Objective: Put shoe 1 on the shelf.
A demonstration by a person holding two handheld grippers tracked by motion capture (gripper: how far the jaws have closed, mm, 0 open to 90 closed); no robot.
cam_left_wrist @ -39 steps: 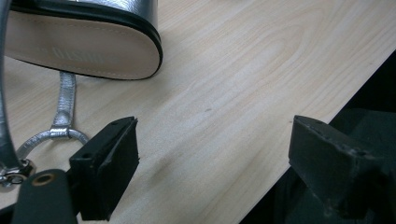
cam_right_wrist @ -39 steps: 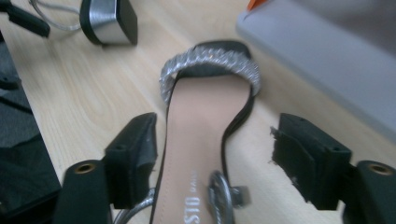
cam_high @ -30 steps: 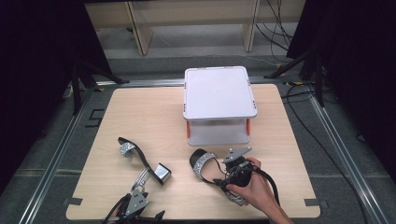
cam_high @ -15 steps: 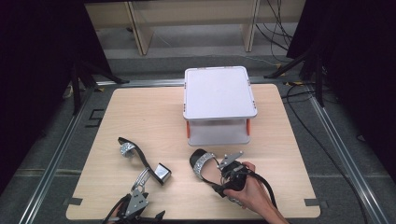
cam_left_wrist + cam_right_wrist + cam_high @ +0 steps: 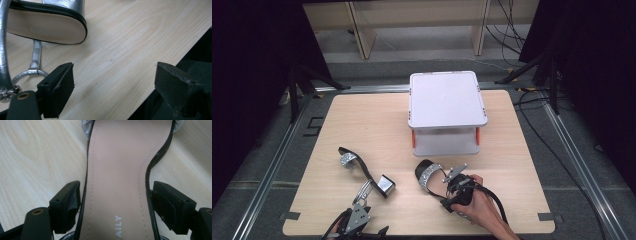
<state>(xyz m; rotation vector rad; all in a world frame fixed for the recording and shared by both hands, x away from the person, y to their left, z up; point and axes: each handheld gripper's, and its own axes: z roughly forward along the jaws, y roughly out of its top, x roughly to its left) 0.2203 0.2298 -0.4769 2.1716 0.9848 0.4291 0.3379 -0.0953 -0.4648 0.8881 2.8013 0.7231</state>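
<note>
Where the high view looks down on the wooden table (image 5: pixel 362 125), a white lidded box (image 5: pixel 447 100) stands in the upper middle of the frame, raised on orange supports of which only slivers show beneath its lid; two sandals lie in the lower half. The left sandal (image 5: pixel 362 172), black-soled with a silver strap and a silver block heel, lies at lower left; the right sandal (image 5: pixel 428 174), with a glittery silver band across its toe, lies at lower centre, just in front of the box. The right hand (image 5: pixel 479 207) comes in from the bottom edge, its forearm cut off by the frame, and holds the right gripper (image 5: pixel 451 187) over the heel end of the right sandal; the hand and gripper body hide that end. In the right gripper view the beige insole (image 5: pixel 120 170) runs up the middle between the two black jaws, which stand parted on either side of it, close to the sole's black edges but not pressing them; the printed lettering near the bottom is cut off. The left gripper (image 5: pixel 357 220) sits at the bottom edge at lower left, partly cropped; in the left gripper view its jaws are spread wide over bare wood near the table's edge, holding nothing, with the left sandal's sole (image 5: pixel 45 26) at upper left and a thin silver strap with a ring (image 5: pixel 32 71) beside the left jaw; the dark area at right is too dim to make out.
</note>
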